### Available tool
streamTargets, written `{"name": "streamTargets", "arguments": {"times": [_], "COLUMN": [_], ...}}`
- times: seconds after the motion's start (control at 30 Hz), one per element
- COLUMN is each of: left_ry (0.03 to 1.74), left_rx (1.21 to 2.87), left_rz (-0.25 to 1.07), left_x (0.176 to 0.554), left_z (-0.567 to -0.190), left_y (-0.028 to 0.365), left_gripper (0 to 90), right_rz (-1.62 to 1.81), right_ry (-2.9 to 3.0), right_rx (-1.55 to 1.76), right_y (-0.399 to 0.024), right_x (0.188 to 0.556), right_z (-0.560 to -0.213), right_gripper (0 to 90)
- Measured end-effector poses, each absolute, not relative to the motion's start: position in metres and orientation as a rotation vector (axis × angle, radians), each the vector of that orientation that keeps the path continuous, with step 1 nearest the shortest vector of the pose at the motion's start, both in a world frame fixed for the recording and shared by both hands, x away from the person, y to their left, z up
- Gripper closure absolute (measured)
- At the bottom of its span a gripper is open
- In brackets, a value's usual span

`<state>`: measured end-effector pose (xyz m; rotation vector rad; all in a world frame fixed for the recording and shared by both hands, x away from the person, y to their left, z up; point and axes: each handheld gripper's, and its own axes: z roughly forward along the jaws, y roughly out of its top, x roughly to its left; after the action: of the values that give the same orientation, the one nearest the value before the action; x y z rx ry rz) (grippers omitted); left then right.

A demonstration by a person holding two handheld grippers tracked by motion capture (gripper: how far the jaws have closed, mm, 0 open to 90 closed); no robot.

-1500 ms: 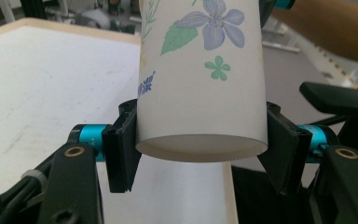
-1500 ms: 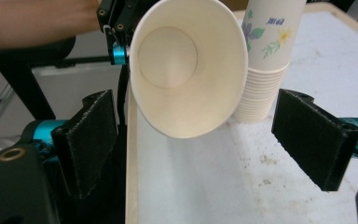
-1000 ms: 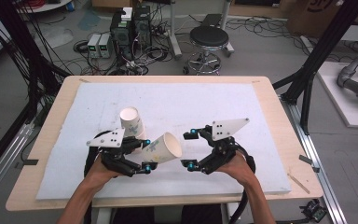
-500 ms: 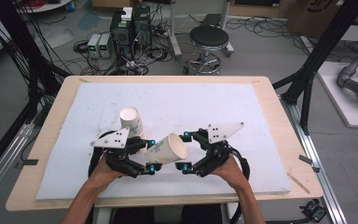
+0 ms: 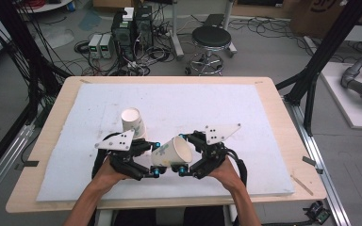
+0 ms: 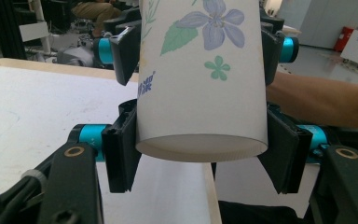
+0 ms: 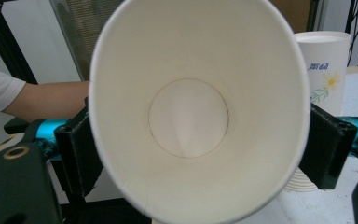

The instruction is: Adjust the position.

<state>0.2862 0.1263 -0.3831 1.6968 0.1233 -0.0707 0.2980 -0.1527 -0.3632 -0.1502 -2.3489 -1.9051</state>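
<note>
A flowered paper cup [image 5: 172, 151] hangs on its side above the table's front between both grippers. My left gripper [image 5: 156, 159] is shut on its base end; in the left gripper view the black pads [image 6: 121, 149] press the cup [image 6: 200, 84] on both sides. My right gripper [image 5: 185, 153] faces it from the right, jaws around the rim end. Its jaws have just been closing with the cup between them. In the right gripper view the open mouth [image 7: 198, 116] is squeezed oval between the pads [image 7: 328, 144]. A stack of cups [image 5: 133, 121] stands upright just behind the left gripper.
A white foam mat [image 5: 226, 103] covers the wooden table [image 5: 283, 117], with bare mat behind and to the right. The stack of cups [image 7: 324, 74] stands close behind the held cup. A stool [image 5: 212, 37] and computer boxes [image 5: 132, 23] stand on the floor beyond the table.
My right gripper has moved left to the cup and its jaws now sit around the rim; earlier it was apart from it. The left gripper has kept its hold on the cup.
</note>
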Motion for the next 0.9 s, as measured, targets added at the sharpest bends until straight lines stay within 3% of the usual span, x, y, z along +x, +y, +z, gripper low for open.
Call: {"name": "streamTargets", "arguments": {"times": [0.27, 0.47, 0.73, 0.77, 0.83, 0.9], "left_ry": [0.113, 0.111, 0.115, 0.118, 0.137, 0.155], "left_rx": [1.704, 1.703, 1.709, 1.715, 1.722, 1.746], "left_rz": [-0.077, -0.077, -0.078, -0.076, -0.066, -0.082], "left_x": [0.286, 0.2862, 0.2854, 0.2851, 0.2847, 0.2862], "left_z": [-0.3823, -0.3824, -0.3822, -0.3822, -0.3826, -0.3846], "left_y": [0.1241, 0.1239, 0.1245, 0.1238, 0.122, 0.1207], "left_gripper": [37.1, 37.1, 36.6, 34.9, 12.8, 4.6], "right_rz": [-1.924, -1.942, -1.948, -1.947, -1.946, -1.946], "right_ry": [-2.327, -2.308, -2.314, -2.315, -2.311, -2.309], "right_rx": [-0.129, -0.085, -0.079, -0.08, -0.079, -0.08], "right_y": [-0.1505, -0.1499, -0.1499, -0.1499, -0.1497, -0.1501], "right_x": [0.2986, 0.2984, 0.2977, 0.2978, 0.2976, 0.2978], "right_z": [-0.3635, -0.3634, -0.3635, -0.3635, -0.3636, -0.3635], "right_gripper": [20.9, 30.3, 34.3, 34.3, 34.4, 34.3]}}
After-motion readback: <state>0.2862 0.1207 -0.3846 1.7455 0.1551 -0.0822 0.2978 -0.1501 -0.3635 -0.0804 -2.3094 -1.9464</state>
